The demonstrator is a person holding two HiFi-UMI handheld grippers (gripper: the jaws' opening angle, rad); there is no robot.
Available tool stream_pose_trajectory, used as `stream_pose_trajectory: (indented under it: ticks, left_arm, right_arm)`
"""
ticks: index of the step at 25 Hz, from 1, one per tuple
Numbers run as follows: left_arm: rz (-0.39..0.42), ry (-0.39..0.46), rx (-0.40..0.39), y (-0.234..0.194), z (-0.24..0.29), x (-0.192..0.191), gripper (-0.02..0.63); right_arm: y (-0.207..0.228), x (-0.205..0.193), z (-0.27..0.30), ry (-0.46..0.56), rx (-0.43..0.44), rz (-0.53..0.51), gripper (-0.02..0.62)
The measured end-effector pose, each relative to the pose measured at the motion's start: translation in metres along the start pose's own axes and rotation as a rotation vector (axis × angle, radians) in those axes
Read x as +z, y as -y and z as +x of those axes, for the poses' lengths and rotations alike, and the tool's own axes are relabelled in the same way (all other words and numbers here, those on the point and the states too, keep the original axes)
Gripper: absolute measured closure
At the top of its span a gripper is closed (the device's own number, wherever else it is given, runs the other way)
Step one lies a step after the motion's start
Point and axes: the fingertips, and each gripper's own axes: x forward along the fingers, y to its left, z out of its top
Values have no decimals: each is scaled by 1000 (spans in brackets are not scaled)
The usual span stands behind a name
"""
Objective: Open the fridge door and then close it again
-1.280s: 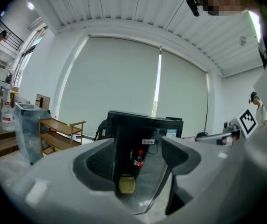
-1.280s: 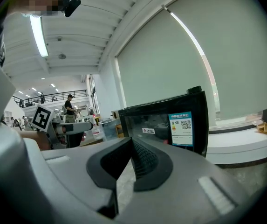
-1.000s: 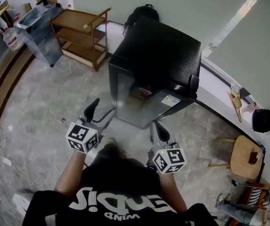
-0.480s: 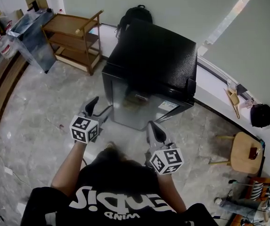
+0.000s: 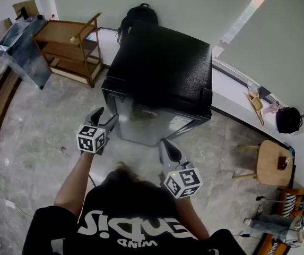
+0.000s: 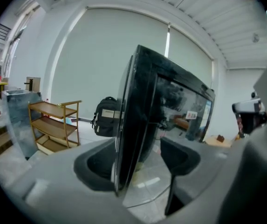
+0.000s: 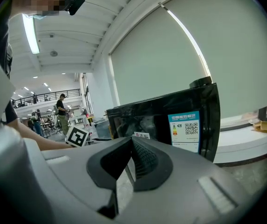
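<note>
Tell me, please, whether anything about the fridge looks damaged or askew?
Nothing stands out: the fridge stands upright, its glass door looks intact, and the left gripper has the door's edge between its open jaws.

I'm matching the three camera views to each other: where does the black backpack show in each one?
Head view: backpack at top centre, behind the fridge.
Left gripper view: backpack left of centre, past the fridge's side.
Right gripper view: not in it.
Shared landmark: the black fridge, in all three.

The left tool (image 5: pixel 105 117) at the door edge of the black fridge (image 5: pixel 162 68), the right tool (image 5: pixel 168 145) before it.
</note>
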Motion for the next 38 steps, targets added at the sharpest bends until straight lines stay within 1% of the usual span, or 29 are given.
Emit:
stream_pose_trajectory:
  ticks: [4, 8, 19, 26, 32, 38]
  left_arm:
    - [-11, -2, -17, -8, 13, -2, 316]
    - [-5, -15, -39, -6, 23, -5, 330]
    - [-11, -11, -87, -10, 31, -5, 341]
    - [-4, -8, -84, -11, 31, -6, 356]
    - [5, -28, -69, -12, 30, -5, 380]
    - [6, -34, -58, -13, 27, -4, 400]
  right_arm:
    - [4, -2, 4, -7, -16, 2, 598]
    - [7, -1, 7, -11, -24, 4, 598]
    - [11, -3, 10, -22, -42, 9, 598]
    - [15, -3, 9, -19, -55, 9, 598]
    - [16, -5, 9, -28, -56, 13, 598]
    - [8, -11, 12, -44, -42, 7, 598]
